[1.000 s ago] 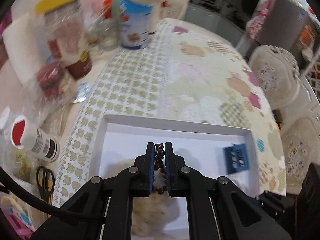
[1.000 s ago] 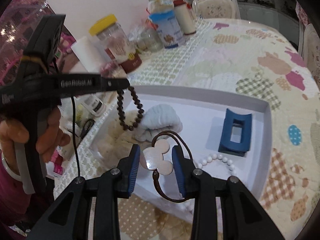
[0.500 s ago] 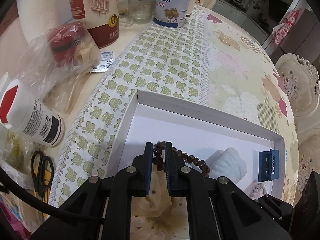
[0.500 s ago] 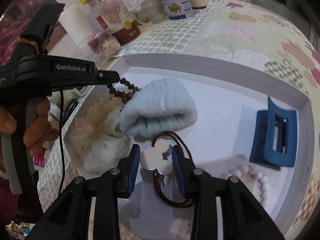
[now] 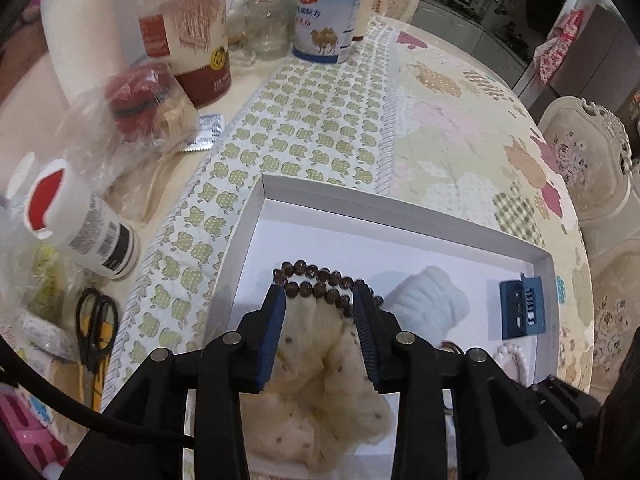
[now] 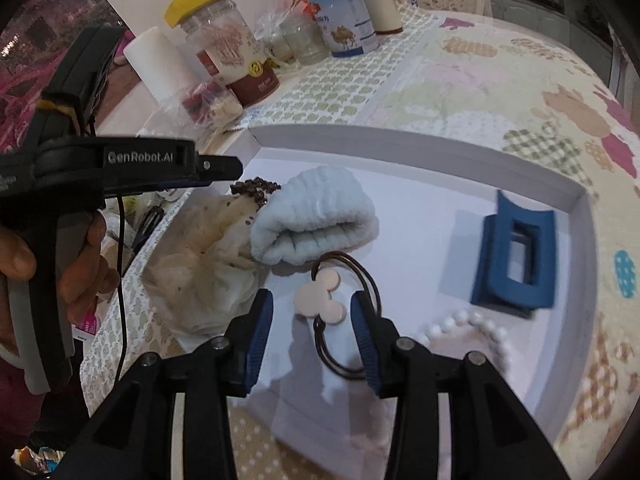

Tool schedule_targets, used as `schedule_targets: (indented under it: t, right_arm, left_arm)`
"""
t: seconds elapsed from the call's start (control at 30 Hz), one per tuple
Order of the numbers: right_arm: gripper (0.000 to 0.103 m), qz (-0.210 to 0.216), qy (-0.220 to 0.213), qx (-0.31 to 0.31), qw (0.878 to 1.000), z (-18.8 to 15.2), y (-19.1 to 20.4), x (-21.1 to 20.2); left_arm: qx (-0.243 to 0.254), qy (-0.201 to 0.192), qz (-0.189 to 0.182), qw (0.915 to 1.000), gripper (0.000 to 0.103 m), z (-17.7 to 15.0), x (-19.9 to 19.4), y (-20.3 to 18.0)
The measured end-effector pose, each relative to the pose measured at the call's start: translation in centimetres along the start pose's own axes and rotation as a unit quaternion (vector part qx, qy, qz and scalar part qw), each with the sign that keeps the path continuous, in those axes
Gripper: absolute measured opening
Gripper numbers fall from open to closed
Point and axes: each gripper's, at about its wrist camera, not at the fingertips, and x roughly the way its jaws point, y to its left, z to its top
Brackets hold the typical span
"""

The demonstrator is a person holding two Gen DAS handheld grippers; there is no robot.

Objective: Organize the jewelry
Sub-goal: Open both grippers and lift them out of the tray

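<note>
We judge the task nearly done: bead bracelet (image 5: pixel 320 280), hair tie (image 6: pixel 340 308), pearl bracelet (image 6: pixel 464 326), blue clip (image 6: pixel 516 256), blue scrunchie (image 6: pixel 316 220) and cream scrunchie (image 5: pixel 320 368) all lie inside the white box (image 5: pixel 400 208); we see no jewelry outside it. Left gripper (image 5: pixel 320 316) fingers wide apart, holding nothing, bead bracelet just past the tips at the box's left wall. Right gripper (image 6: pixel 312 320) also wide apart and holding nothing; hair tie lies between its fingers on the box floor near the front edge, and we can't tell if the right finger touches the cord
</note>
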Motion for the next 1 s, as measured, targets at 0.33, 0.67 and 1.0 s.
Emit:
schedule_targets:
  t: [0.33,0.67,1.0]
  right_arm:
    - [0.053,-0.017,-0.057,0.015,0.998,-1.6,1.2,-6.6]
    - [0.057,-0.051,-0.087,0.029,0.995,-5.2,2.9,-11.1]
    - [0.058,-0.07,-0.1,0.05,0.991,-9.3,3.8,-13.8]
  left_arm:
    - [0.041,-0.037,0.018,0.9983,0.025,-4.0,-4.5,-1.7]
    - [0.062,-0.054,0.015,0.9965,0.025,-9.4,-8.4,-2.3]
    - [0.084,-0.068,0.015,0.994,0.025,-13.6,-11.2,-2.4]
